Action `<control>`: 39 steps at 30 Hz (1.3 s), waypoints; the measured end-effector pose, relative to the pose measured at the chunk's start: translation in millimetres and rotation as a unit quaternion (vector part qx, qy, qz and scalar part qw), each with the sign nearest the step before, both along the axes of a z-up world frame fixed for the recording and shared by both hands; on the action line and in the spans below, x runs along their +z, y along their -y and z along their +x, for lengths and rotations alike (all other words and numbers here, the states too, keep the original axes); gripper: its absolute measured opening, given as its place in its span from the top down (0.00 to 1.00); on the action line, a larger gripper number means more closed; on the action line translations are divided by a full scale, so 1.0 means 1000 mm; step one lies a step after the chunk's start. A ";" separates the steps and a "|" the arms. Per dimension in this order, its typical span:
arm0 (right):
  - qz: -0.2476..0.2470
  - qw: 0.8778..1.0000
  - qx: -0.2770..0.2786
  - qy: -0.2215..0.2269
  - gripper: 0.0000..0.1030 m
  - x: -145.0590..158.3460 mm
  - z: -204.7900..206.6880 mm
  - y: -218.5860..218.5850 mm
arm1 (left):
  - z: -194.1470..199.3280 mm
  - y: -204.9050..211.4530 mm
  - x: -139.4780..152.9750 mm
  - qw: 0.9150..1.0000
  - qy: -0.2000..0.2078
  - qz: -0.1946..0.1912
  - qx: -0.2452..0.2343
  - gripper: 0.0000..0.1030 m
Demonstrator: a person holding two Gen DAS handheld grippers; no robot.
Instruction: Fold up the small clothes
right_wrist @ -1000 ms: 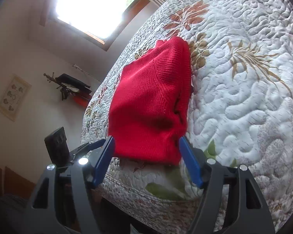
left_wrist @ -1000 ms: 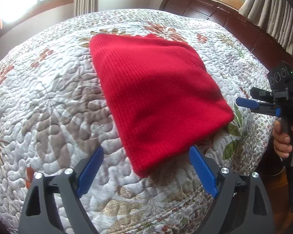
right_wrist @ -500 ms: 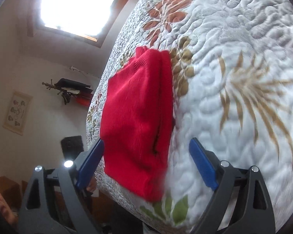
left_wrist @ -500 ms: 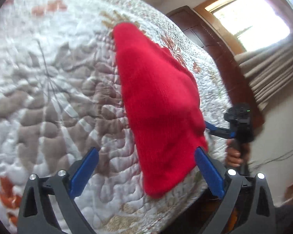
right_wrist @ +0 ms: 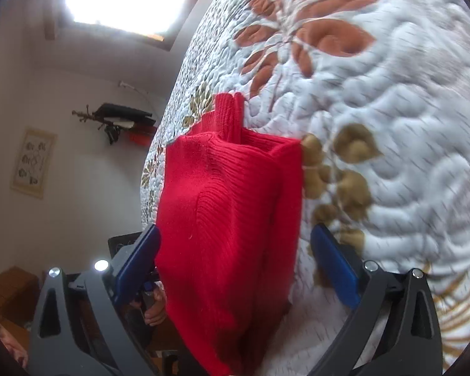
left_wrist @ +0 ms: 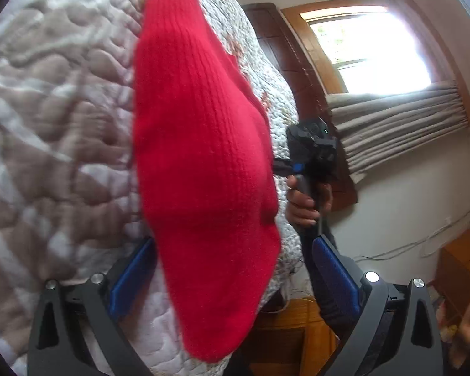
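A folded red knit sweater (left_wrist: 200, 163) lies on a quilted floral bedspread (left_wrist: 53, 119) near one edge of the bed, its nearest end reaching to that edge. In the left wrist view, the left tool (left_wrist: 232, 275) sits low at the bed's edge with its blue-padded fingers (left_wrist: 131, 269) spread wide, one on either side of the sweater's near end, clamping nothing. Beyond the sweater's far side, a hand (left_wrist: 304, 203) grips the handle of the right tool (left_wrist: 310, 153), held just off the edge of the bed in front of a dark wooden headboard (left_wrist: 285, 59), a bright window (left_wrist: 369, 50) and grey curtains (left_wrist: 398, 119).

The right wrist view shows the right tool (right_wrist: 235, 266) likewise released, its blue pads (right_wrist: 335, 266) straddling the sweater (right_wrist: 235, 219), whose ribbed collar (right_wrist: 228, 116) points toward the middle of the bed (right_wrist: 391, 94). The stacked folded layers are visible along the sweater's side. Whether the pads touch the knit cannot be told. A framed picture (right_wrist: 34, 163) and a wall rack (right_wrist: 119, 119) hang on the pale wall behind.
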State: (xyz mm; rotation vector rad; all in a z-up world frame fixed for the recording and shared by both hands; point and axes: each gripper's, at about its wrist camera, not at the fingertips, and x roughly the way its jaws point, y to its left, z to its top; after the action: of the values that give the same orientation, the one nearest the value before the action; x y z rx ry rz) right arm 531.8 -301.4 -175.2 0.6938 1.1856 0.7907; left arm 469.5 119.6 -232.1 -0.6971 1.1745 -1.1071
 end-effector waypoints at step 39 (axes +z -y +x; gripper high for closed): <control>0.027 0.996 0.075 0.030 0.64 0.012 0.006 -0.111 | -0.038 -0.025 -0.001 0.999 -0.045 -0.016 0.025 0.84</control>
State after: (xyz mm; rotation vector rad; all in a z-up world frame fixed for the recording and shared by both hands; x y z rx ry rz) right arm 537.7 -190.6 -163.4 0.6257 1.1758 0.9665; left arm 431.4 144.6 -232.7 -0.8041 1.2112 -1.0649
